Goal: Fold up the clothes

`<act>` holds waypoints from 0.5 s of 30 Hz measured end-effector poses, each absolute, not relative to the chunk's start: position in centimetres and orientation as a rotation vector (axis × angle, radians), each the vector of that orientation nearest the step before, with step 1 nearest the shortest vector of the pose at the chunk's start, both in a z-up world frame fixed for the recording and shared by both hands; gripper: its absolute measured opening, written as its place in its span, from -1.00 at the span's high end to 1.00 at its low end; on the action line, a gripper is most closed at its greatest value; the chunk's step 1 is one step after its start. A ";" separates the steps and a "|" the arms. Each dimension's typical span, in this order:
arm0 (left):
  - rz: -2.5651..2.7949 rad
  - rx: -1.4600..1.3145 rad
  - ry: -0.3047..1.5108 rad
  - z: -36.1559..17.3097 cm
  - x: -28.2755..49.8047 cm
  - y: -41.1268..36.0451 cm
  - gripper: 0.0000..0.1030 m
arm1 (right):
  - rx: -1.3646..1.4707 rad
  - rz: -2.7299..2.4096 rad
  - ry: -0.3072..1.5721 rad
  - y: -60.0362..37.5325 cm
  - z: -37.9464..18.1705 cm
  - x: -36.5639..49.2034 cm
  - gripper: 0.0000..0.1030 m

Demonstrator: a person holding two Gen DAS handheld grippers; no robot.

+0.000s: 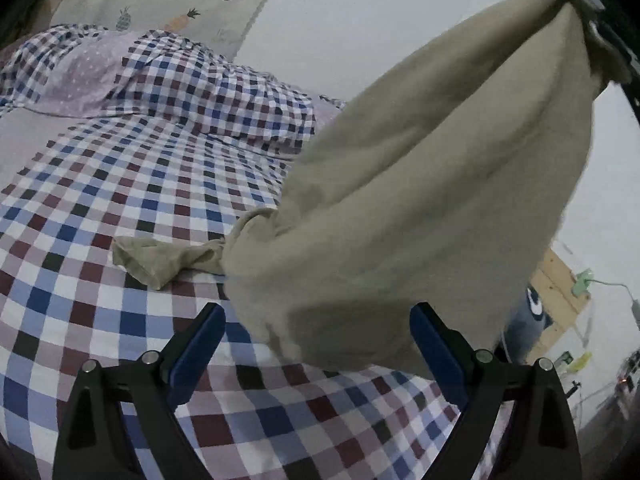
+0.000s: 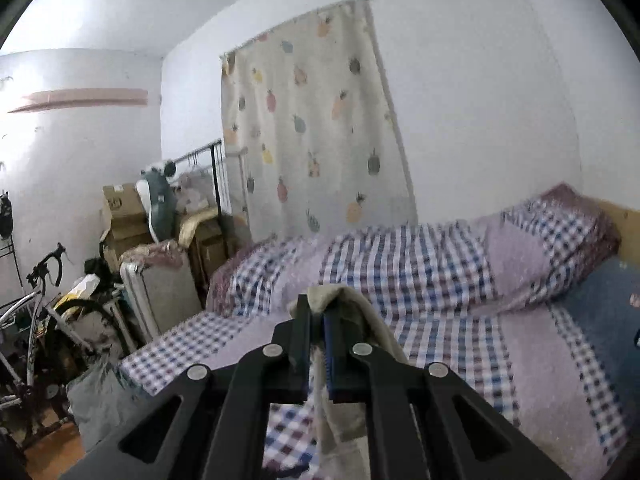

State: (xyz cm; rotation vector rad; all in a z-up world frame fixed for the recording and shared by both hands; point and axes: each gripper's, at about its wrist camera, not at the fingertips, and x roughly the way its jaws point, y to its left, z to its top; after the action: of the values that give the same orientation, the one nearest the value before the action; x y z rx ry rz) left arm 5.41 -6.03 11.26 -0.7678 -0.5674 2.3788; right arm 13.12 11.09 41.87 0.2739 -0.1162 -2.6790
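Right gripper (image 2: 317, 322) pinched tight on one edge of the beige garment (image 1: 420, 184), holding it up off the bed; cloth drapes over the right finger and hangs down below the jaws. In the left wrist view the garment runs as a long diagonal, from the held end at upper right down to a bunched, knotted-looking end with a tie strip (image 1: 160, 258) resting on the checked bedsheet (image 1: 100, 280). Left gripper (image 1: 316, 322) spread wide, empty, low over the sheet, with the garment's lower bulge hanging between and just ahead of its fingers. Left is clearly nearer the free end. The next grab likely needs left forward and slightly left toward the bunched end. Garment type unclear, probably trousers or shorts; blurred. Rumpled checked quilt (image 2: 400, 264) lies behind.
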 end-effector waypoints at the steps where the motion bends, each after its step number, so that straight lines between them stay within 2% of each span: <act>1: 2.369 -0.778 -0.585 11.2 5.4 -6.1 -0.86 | 0.243 -2.690 -0.128 11.2 42.6 13.6 0.92; 8: 2.194 -0.818 -0.769 10.9 5.6 -7.0 -0.86 | 0.172 -2.746 -0.157 11.3 45.1 15.0 0.92; 15: 2.236 -0.719 -0.806 12.8 7.9 -9.1 -0.86 | 0.350 -2.757 -0.067 10.2 42.0 14.5 0.91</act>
State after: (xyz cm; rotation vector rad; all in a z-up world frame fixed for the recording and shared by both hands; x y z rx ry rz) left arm 7.87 -9.12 12.83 -0.7189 -0.8060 2.2361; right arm 14.50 10.18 41.95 0.3503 -0.0670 -2.7568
